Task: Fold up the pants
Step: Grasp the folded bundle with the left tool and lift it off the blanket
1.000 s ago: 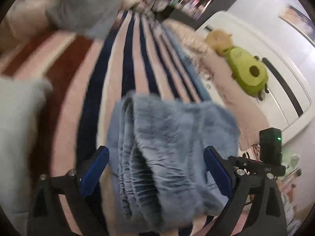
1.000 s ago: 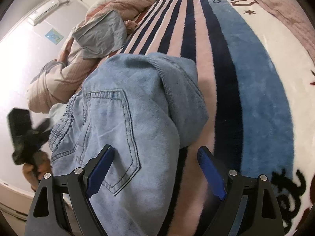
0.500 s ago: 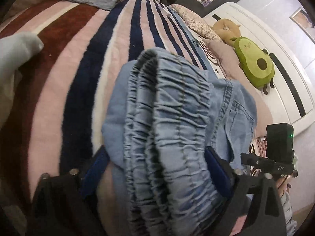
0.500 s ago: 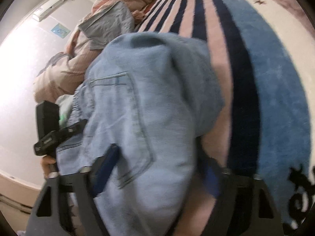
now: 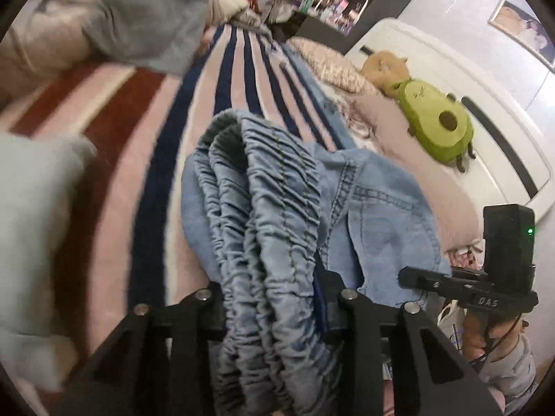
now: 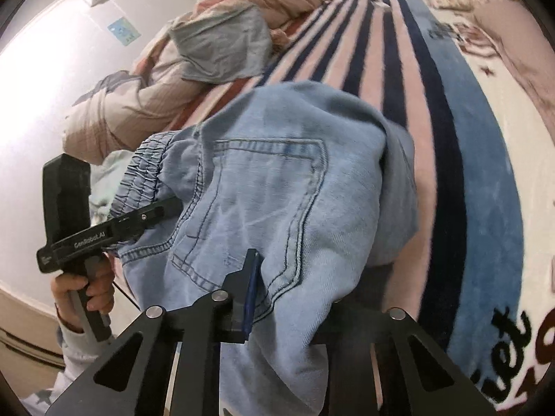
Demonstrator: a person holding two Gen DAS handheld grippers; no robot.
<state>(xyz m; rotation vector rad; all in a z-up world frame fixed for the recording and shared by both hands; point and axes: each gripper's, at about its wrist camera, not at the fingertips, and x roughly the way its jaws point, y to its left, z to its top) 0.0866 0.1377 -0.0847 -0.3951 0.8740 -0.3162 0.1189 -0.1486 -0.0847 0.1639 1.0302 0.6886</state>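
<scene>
1. The left gripper (image 5: 274,312) is clamped on the gathered elastic waistband (image 5: 274,208) of the light blue denim pants (image 5: 378,228). Its two black fingers press the bunched folds from either side at the bottom centre of the left wrist view.
2. In that view the pants fill the middle of the frame and lie on a striped blanket (image 5: 222,79) of pink, navy and dark red bands. A stitched back pocket shows to the right of the waistband.
3. The right gripper (image 6: 288,298) is closed on the denim. Its blue-padded left finger (image 6: 250,291) shows against the cloth near the lower corner of the back pocket (image 6: 263,208); the other finger is hidden under the fabric.
4. In the right wrist view the pants (image 6: 312,159) sit in the centre as a rounded, doubled-over bundle on the blanket (image 6: 444,145). The waistband points to the left of the frame.
5. At the left edge of the right wrist view a hand (image 6: 86,287) holds the handle of the left gripper, whose black body reaches to the waistband.
6. A green avocado plush (image 5: 437,124) lies in the upper right of the left wrist view, against a white headboard (image 5: 492,104).
7. A grey garment (image 6: 222,48) lies on a heap of pinkish bedding (image 6: 138,104) in the upper left of the right wrist view.
8. A pale, blurred cloth (image 5: 31,242) fills the left edge of the left wrist view.
</scene>
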